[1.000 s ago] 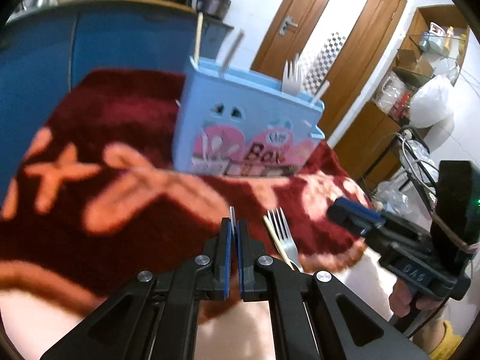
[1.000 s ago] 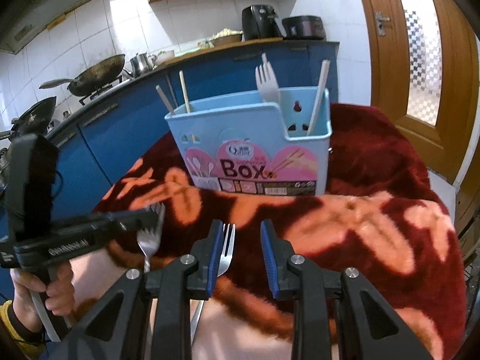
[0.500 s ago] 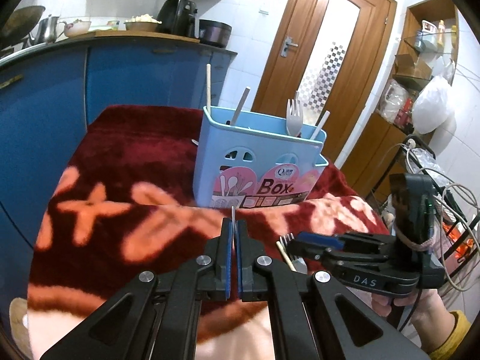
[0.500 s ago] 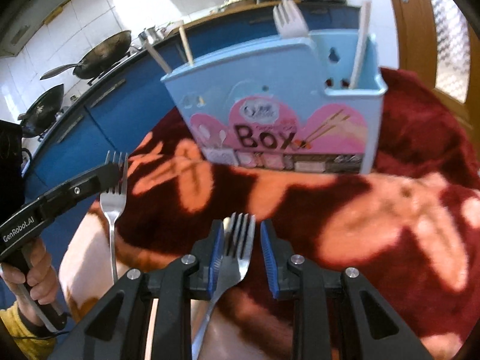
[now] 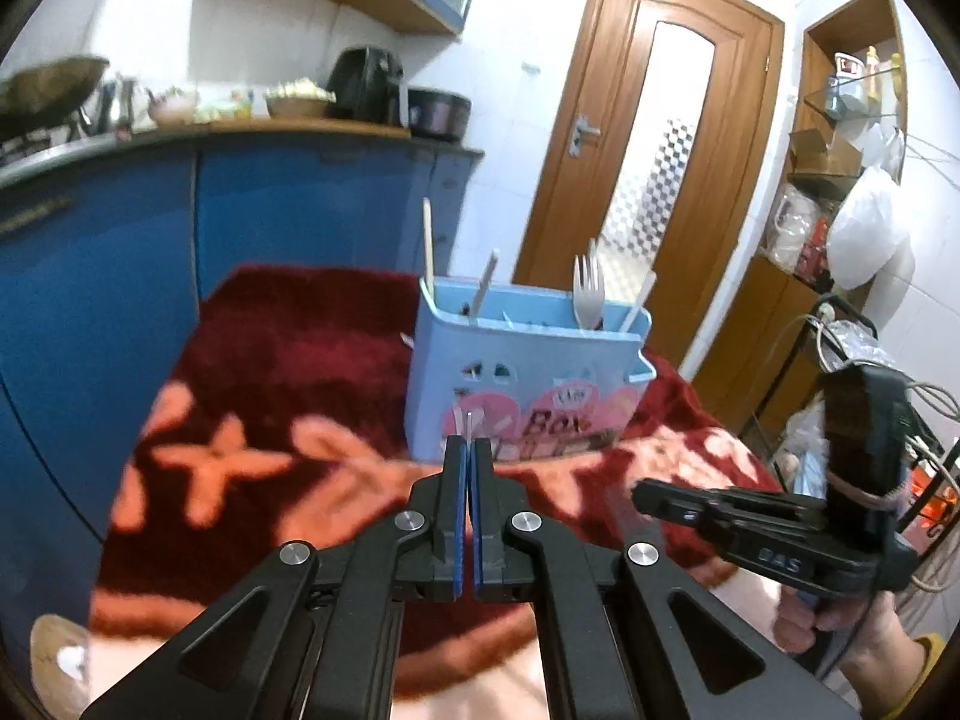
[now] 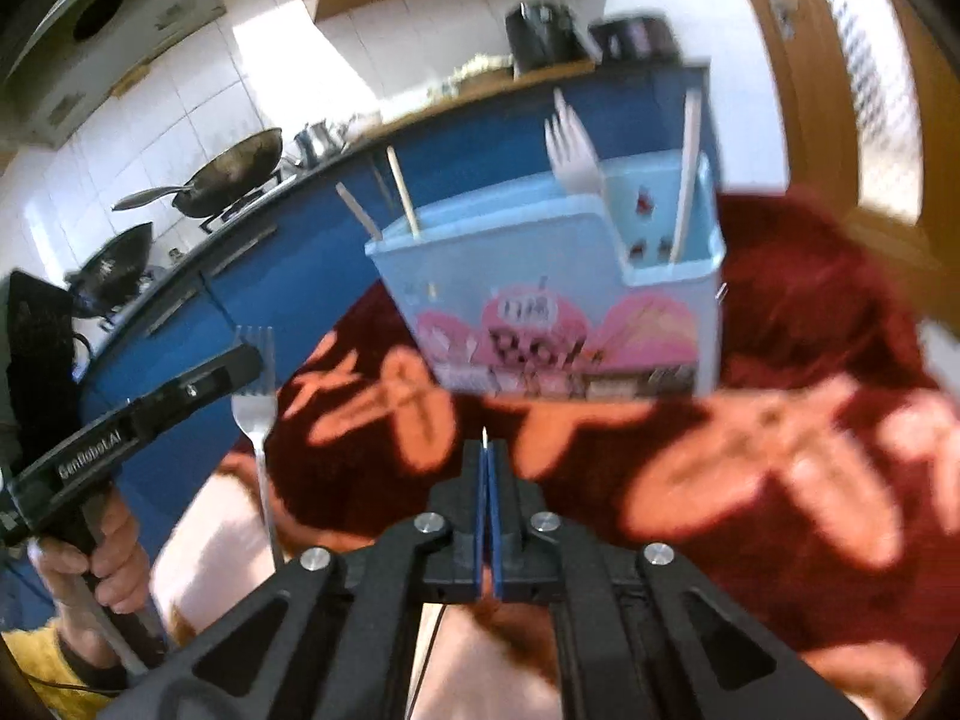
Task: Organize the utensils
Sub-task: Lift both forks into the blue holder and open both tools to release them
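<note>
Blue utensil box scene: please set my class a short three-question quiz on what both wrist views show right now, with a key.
1. True or false: the left tongs hold a metal fork.
2. Where is the white plastic fork? A) standing in the blue box; B) lying on the blanket; C) on the counter.
3. Fill in: the right tongs are ___ on a thin metal utensil.
Key: 1 true; 2 A; 3 shut.
</note>
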A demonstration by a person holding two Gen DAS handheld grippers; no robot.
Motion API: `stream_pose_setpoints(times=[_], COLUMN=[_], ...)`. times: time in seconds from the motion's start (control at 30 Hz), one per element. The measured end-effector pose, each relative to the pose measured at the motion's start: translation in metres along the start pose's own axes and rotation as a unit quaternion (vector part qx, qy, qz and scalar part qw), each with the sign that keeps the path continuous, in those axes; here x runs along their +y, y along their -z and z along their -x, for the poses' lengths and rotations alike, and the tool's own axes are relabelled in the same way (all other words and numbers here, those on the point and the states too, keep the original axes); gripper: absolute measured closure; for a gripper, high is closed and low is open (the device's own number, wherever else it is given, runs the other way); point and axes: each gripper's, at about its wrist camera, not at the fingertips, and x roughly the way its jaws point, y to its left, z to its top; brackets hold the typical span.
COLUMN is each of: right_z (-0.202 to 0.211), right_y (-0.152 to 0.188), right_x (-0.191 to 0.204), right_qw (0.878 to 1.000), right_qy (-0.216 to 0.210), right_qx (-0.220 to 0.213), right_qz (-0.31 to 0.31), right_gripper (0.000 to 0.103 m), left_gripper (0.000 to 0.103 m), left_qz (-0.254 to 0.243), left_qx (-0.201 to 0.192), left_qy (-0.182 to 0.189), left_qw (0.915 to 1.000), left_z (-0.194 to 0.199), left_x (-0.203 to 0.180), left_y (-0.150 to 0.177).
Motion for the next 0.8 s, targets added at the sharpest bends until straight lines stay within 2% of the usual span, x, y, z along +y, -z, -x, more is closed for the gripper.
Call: stream_pose_setpoints(times=[0.17,0.27,0.57,0.8], right_z=[0.032,0.049,0.065,0.062], right_y=[-0.011,-0.019,-0.062,-0.107], right_x=[0.024,0.026,0.022,0.011], right_qw=[0.993,0.987,0.971,0.954], right_qy=[0.064,0.084,0.132,0.176], right_qx=[-0.079,-0.119,-0.184,-0.223], right_qz=[0.060,0.068,0.080,0.092], right_gripper=[0.101,0.101,0.101,0.101], left_gripper=[0.102,0.102,0.102,0.102], left_qz=[-0.014,-0.011,-0.014,-0.023], left_qx=[-0.048,-0.068,-0.124,-0.173], left_qy=[-0.026,-0.025,-0.051,-0.081], left_qw=[0.9984,0.9973,0.9909,0.9813], left_z=[0.018,0.025,0.029,0.020], left_x=[-0.006,-0.008,-0.014,-0.020], left_y=[-0.013,-0.026,-0.084,-0.131])
